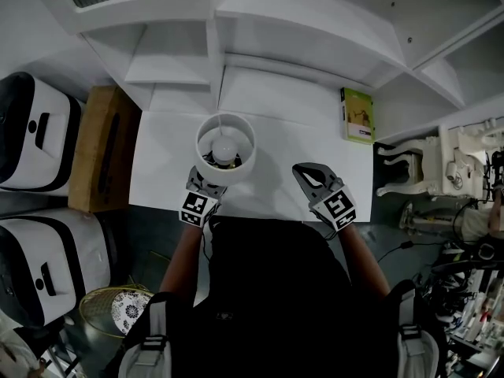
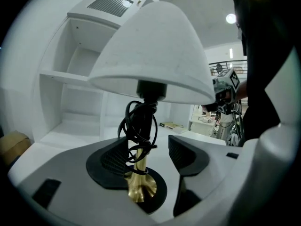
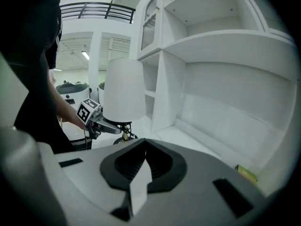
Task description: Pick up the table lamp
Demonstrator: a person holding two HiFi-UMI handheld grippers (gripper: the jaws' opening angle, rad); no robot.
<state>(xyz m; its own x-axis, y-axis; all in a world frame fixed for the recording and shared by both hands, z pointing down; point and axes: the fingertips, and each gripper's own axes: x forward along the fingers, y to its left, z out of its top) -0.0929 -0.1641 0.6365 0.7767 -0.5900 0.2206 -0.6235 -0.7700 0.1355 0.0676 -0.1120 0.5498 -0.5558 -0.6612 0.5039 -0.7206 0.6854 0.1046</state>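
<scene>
The table lamp stands on the white desk near its front edge. From above I see its round white shade and the bulb inside it. My left gripper reaches under the shade from the front. In the left gripper view its jaws stand open around the brass stem, which is wound with black cord and sits close to the left pad. The black base lies below. My right gripper hovers to the lamp's right, shut and empty.
A green book leans at the desk's back right. White shelves rise behind the desk. A cardboard box and black-and-white cases stand to the left; white ornate furniture is to the right.
</scene>
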